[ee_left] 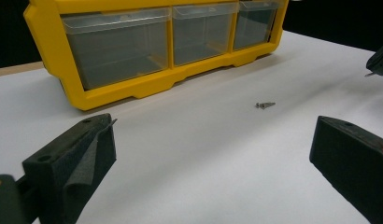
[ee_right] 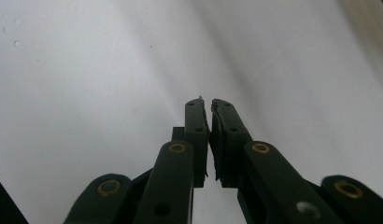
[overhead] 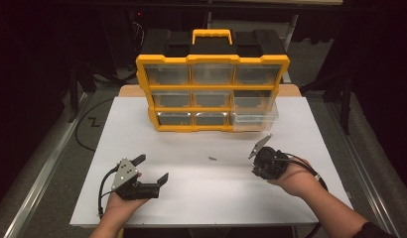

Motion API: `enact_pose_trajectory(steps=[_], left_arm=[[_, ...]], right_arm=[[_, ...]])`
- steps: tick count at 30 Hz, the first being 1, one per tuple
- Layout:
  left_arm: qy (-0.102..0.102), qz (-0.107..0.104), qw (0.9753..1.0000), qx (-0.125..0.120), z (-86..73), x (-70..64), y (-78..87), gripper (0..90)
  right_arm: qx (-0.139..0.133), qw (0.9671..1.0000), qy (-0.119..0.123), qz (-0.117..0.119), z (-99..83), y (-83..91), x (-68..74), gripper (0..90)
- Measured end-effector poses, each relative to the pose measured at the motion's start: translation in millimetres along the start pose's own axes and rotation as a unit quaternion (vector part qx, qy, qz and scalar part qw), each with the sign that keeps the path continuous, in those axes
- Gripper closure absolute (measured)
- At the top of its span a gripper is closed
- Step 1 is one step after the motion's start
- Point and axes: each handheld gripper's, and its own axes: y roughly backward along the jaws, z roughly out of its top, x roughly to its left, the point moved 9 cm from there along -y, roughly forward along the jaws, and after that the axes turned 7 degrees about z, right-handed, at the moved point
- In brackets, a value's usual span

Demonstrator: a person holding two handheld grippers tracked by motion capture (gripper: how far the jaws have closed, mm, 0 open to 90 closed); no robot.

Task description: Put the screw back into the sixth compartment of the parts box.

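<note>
A small metal screw [overhead: 212,158] lies on the white table [overhead: 201,198] between my two grippers; the left gripper view shows the screw [ee_left: 265,105] ahead and to the right of centre. My left gripper [overhead: 153,168] rests low at the front left, its jaws wide open with nothing between them, also the left gripper [ee_left: 213,140] in its own view. My right gripper [overhead: 265,163] is held at the right, tipped down toward the table. In its own view the right gripper [ee_right: 207,103] is shut, with nothing visible between the jaws.
A yellow organizer [overhead: 211,84] with clear drawers and a black top stands at the back centre, seen close as the organizer [ee_left: 133,88]. Its bottom right drawer [overhead: 255,119] is pulled partly out. Dark floor and rails surround the table.
</note>
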Motion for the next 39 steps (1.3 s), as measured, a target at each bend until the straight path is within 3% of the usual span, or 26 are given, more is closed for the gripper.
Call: enact_pose_trajectory(steps=[39], left_arm=[[0.001,0.002,1.0,-0.001,0.4,2.0,0.7,1.2]], right_arm=[[-0.016,0.9998,-0.004,-0.008,18.9,60.4,-9.6,87.5]])
